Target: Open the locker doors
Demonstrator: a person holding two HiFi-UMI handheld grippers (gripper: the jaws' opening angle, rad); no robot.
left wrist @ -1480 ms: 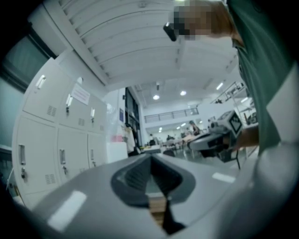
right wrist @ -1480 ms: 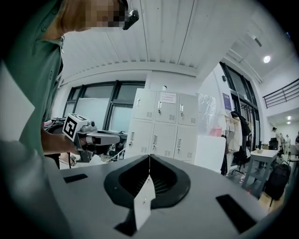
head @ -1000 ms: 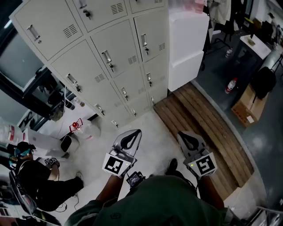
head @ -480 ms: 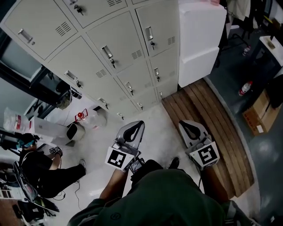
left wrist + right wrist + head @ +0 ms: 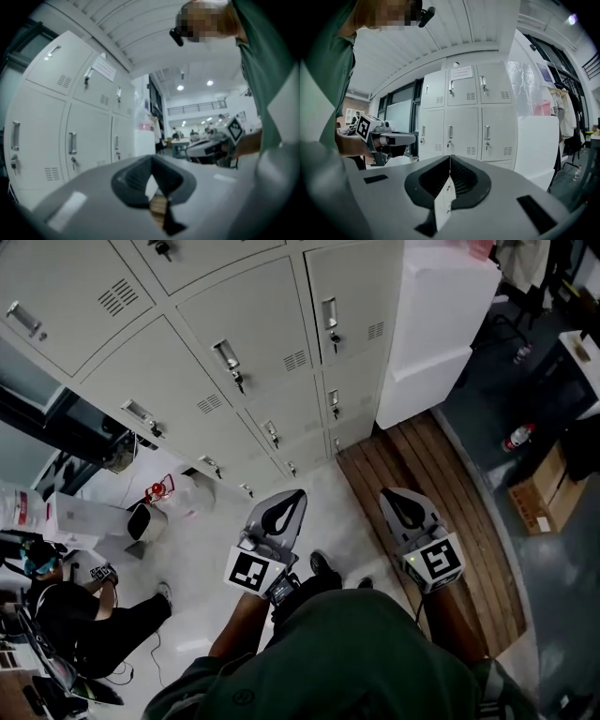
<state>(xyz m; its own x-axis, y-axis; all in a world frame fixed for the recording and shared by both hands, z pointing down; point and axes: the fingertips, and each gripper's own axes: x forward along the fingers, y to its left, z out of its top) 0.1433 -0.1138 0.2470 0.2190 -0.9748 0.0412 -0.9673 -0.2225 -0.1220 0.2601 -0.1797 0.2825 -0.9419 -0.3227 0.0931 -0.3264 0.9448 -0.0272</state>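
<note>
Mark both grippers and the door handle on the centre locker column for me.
left gripper (image 5: pixel 294 495), head view, midway between its closed jaw tips.
right gripper (image 5: pixel 388 494), head view, midway between its closed jaw tips.
locker door handle (image 5: pixel 225 354), head view, middle of the metal pull on the centre-column door.

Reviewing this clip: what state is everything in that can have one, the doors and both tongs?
Locker doors: all that show are shut, nothing touching them.
Left tongs: shut, empty, clear of the lockers.
Right tongs: shut, empty, clear of the lockers.
</note>
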